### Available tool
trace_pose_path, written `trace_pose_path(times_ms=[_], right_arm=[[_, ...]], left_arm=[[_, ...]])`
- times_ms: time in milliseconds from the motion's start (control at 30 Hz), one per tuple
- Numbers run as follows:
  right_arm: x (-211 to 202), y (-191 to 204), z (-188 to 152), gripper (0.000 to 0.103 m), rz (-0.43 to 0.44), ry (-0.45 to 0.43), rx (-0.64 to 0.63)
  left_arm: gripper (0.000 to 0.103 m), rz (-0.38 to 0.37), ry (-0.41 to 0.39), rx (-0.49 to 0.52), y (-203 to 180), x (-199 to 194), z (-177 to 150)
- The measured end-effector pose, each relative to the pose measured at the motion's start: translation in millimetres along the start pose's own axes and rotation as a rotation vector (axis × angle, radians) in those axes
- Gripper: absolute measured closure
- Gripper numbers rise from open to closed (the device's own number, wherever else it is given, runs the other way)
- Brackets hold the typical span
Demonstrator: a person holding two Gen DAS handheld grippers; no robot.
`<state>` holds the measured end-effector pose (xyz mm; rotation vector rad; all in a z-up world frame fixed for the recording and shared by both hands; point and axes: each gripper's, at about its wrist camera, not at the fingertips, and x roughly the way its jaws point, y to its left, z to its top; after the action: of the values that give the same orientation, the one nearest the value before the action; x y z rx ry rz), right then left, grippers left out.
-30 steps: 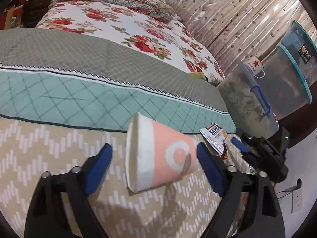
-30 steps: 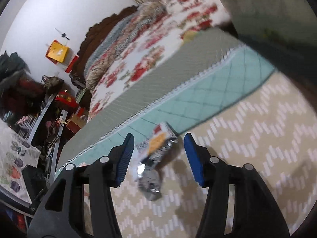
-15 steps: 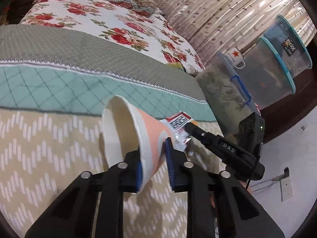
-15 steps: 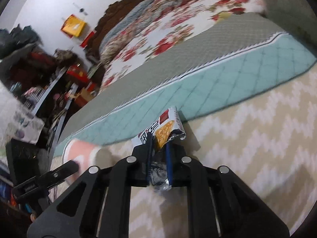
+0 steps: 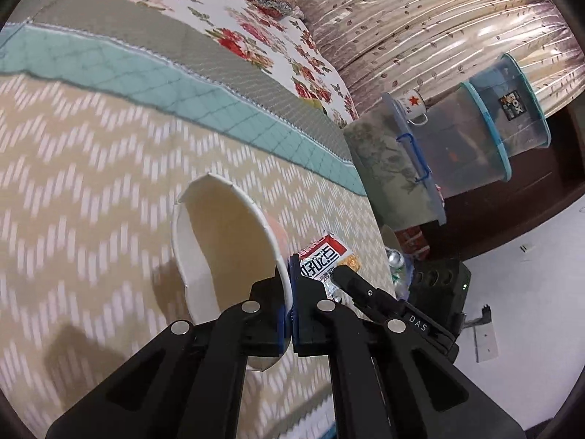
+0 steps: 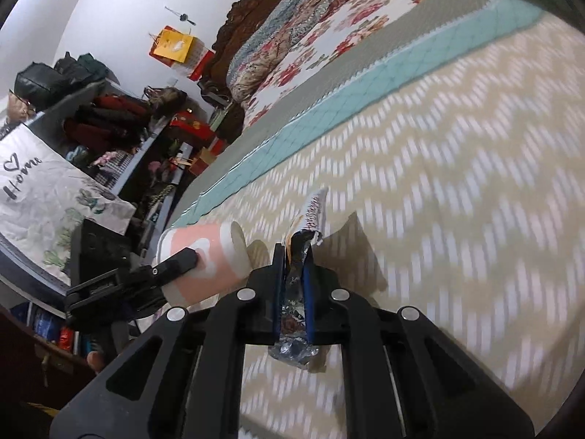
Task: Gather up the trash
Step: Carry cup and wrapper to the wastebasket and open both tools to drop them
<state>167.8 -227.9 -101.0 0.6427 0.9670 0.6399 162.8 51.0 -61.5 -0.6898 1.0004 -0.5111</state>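
A paper cup (image 5: 219,248), pink outside and white inside, hangs mouth toward the left wrist camera over the beige zigzag bedspread (image 5: 91,183). My left gripper (image 5: 289,285) is shut on the cup's wall, one pad inside and one outside. Just right of it is a red-and-white snack wrapper (image 5: 323,261), pinched by the right gripper's black fingers (image 5: 351,283). In the right wrist view my right gripper (image 6: 294,274) is shut on that crumpled wrapper (image 6: 310,216), whose foil end sticks out below the pads. The cup (image 6: 215,259) and the left gripper's finger (image 6: 175,267) lie close to its left.
Clear storage tubs with teal lids (image 5: 493,135), a lidded box with a blue latch (image 5: 398,168) and a red-star mug (image 5: 413,104) stand past the bed's right side. Cans (image 5: 396,256) lie on the floor there. Cluttered shelves (image 6: 120,124) and a "Home" bag (image 6: 44,197) flank the other side.
Both grippers went from open to shut, the left on the cup, the right on the wrapper. Both then swung across the bedspread, and the cup's mouth now faces the left camera.
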Motion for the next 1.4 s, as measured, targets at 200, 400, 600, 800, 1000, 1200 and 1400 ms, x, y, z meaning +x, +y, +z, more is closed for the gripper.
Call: trace_pose_path(times_ms=[200,400,600,800,1000,1200,1400], right_arm=[[-29,-5,-30,0.092,0.009,-0.023,0.049],[-68,-11,-40,0.092,0.001,-0.102,0.082],[-95,-17,-35,0.092,-0.009,-0.176,0.101],[-114,-32,-28,0.092,-0.001,-0.217,0.126],[-155,-54,-16,0.092,-0.026,-0.325,0.158],[-210,-86,-5,0.092,-0.078,-0.45,0.192],[-274,-127,15,0.092,-0.157,-0.595,0.236]], left_arm=[[0.101,-0.038,0.06,0.043,-17,4,-23],[0.101,-0.067,0.11,0.099,-40,18,-33],[0.101,-0.077,0.132,0.151,-63,30,-35],[0.101,-0.067,0.162,0.175,-78,47,-36],[0.101,-0.084,0.198,0.233,-114,79,-21],[0.101,-0.139,0.273,0.346,-183,141,-10],[0.101,-0.198,0.372,0.455,-263,224,-8]])
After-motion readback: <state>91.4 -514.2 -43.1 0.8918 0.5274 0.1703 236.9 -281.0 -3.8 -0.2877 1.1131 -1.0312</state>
